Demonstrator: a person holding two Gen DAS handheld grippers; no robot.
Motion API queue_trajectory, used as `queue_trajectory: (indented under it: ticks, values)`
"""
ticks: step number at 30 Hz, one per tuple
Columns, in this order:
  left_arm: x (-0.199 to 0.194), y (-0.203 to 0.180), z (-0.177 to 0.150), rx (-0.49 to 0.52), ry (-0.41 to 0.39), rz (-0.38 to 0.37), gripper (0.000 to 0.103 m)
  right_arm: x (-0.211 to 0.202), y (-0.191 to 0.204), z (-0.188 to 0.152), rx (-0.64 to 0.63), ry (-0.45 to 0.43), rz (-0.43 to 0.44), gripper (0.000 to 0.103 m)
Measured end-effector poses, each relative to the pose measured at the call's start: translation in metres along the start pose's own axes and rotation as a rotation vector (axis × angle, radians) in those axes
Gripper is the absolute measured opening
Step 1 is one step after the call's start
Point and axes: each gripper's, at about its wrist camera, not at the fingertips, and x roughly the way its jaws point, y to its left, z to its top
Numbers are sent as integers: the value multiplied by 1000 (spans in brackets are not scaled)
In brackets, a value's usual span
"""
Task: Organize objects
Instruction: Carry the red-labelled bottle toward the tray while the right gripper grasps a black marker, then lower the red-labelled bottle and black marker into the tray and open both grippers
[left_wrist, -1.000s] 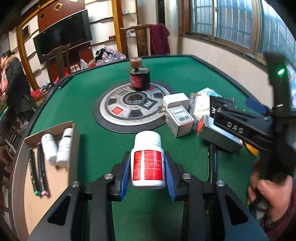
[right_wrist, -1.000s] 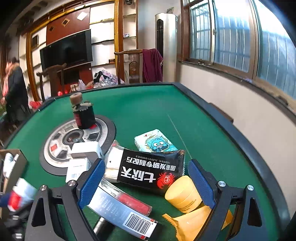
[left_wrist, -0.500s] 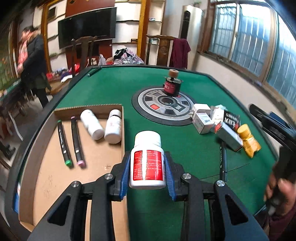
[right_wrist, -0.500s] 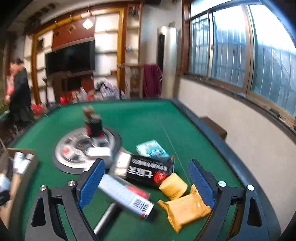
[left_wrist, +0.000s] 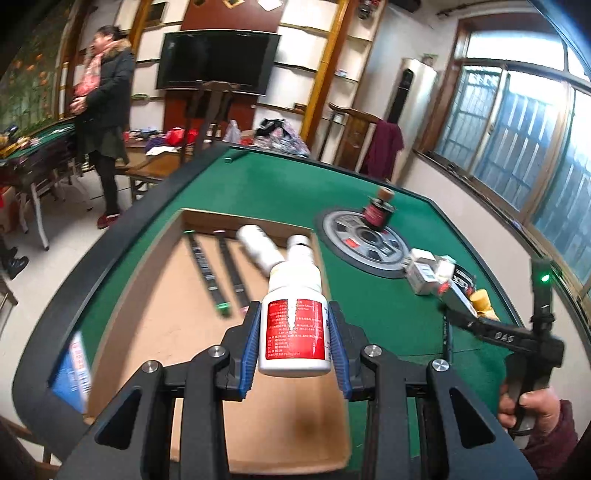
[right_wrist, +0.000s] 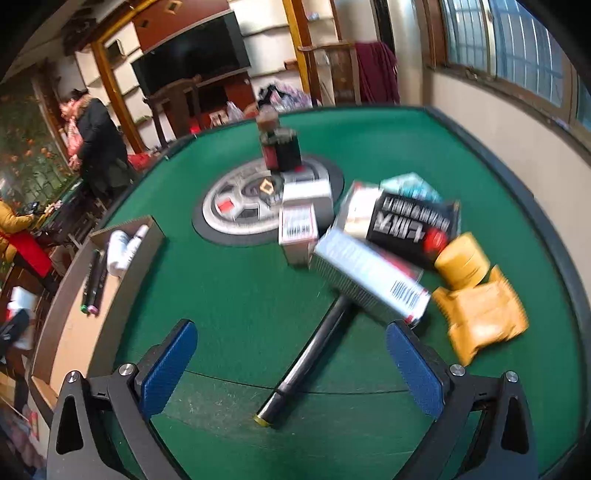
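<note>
At the far left of the left wrist view, a blue-and-white leaflet (left_wrist: 75, 365) lies at the edge of the green counter (left_wrist: 273, 195). Next to it sits an open cardboard tray (left_wrist: 155, 317) holding two dark marker pens (left_wrist: 218, 273) side by side and, further right at its far end, two white bottles (left_wrist: 258, 247) lying on their sides. The left gripper (left_wrist: 294, 341) hangs over the tray's right part, its blue-padded fingers (left_wrist: 249, 345) clenched on an upright white pill bottle with a red label (left_wrist: 294, 332), lifted clear of the cardboard.

To the right, on the counter's round grey centre panel (left_wrist: 365, 243), stands a dark jar with a red label and a cork stopper (left_wrist: 378, 212). Further right lies the loose pile: in the right wrist view, two small white boxes (right_wrist: 301, 214), a long silver box with a barcode (right_wrist: 369, 277), a black snack packet with white lettering (right_wrist: 413, 229) with a pale blue packet (right_wrist: 410, 186) behind it, a round yellow jar (right_wrist: 461, 262) and a crumpled yellow pouch (right_wrist: 484, 314) touching it. A black marker pen (right_wrist: 306, 358) lies on the felt, its far end tucked under the silver box.

The right gripper (right_wrist: 291, 373) hovers above that pen, fingers (right_wrist: 168, 363) released wide with nothing between them. The person's right hand (left_wrist: 532, 406) grips its handle at the right edge of the left wrist view.
</note>
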Motion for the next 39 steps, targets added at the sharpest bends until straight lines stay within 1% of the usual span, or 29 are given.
queue_trajectory:
  ticks: [3, 6, 7, 8, 10, 11, 12, 13, 14, 15, 16, 17, 18, 20, 21, 24, 29, 30, 33, 38, 39]
  values:
    - [-8, 16, -3, -33, -4, 17, 33, 21, 7, -6, -4, 65, -20, 103]
    - [-10, 23, -5, -54, -3, 16, 33, 36, 15, -9, -28, 82, -59, 102]
    - [-9, 23, -5, -52, -1, 17, 33, 40, 18, -9, -47, 83, -81, 99]
    - [-9, 22, -6, -49, 0, 17, 33, 43, 21, -9, -65, 88, -100, 91]
    - [-9, 21, -7, -41, 5, 12, 33, 52, 25, -10, -88, 118, -125, 81]
    - [-8, 20, -7, -39, 5, 11, 33, 51, 26, -9, -93, 108, -127, 69]
    - [-7, 19, -8, -37, 6, 10, 33, 50, 26, -8, -95, 103, -123, 62]
    - [-7, 18, -9, -36, 7, 9, 33, 49, 26, -8, -98, 101, -128, 49]
    - [-6, 18, -9, -37, 11, 4, 33, 47, 24, -8, -101, 101, -137, 39]
    - [-6, 18, -10, -37, 13, 1, 33, 46, 23, -9, -99, 103, -136, 34]
    - [-6, 17, -11, -36, 14, -2, 33, 43, 18, -10, -89, 106, -127, 23]
    - [-5, 16, -12, -31, 15, -2, 33, 41, 15, -11, -78, 109, -117, 18]
    - [-5, 15, -12, -26, 16, -2, 33, 38, 8, -12, -56, 115, -94, 16]
    - [-4, 12, -13, -18, 20, -5, 33, 35, 2, -14, -39, 116, -72, 16]
    - [-3, 11, -13, -17, 21, -6, 33, 31, -2, -16, -30, 114, -48, 16]
    - [-2, 8, -13, -10, 27, -8, 33, 27, -3, -21, -23, 110, -8, 16]
    - [-1, 7, -12, -1, 32, 1, 33, 14, 4, -23, -11, 88, 101, 16]
    - [0, 8, -12, 1, 33, 4, 33, 10, 8, -21, -11, 84, 135, 16]
    - [1, 14, -10, 0, 36, 20, 33, 3, 22, -16, -21, 77, 194, 16]
    - [6, 40, 1, -11, 42, 74, 33, -4, 60, -6, -52, 90, 312, 16]
    - [7, 45, 3, -14, 44, 81, 33, -3, 72, -3, -63, 98, 342, 16]
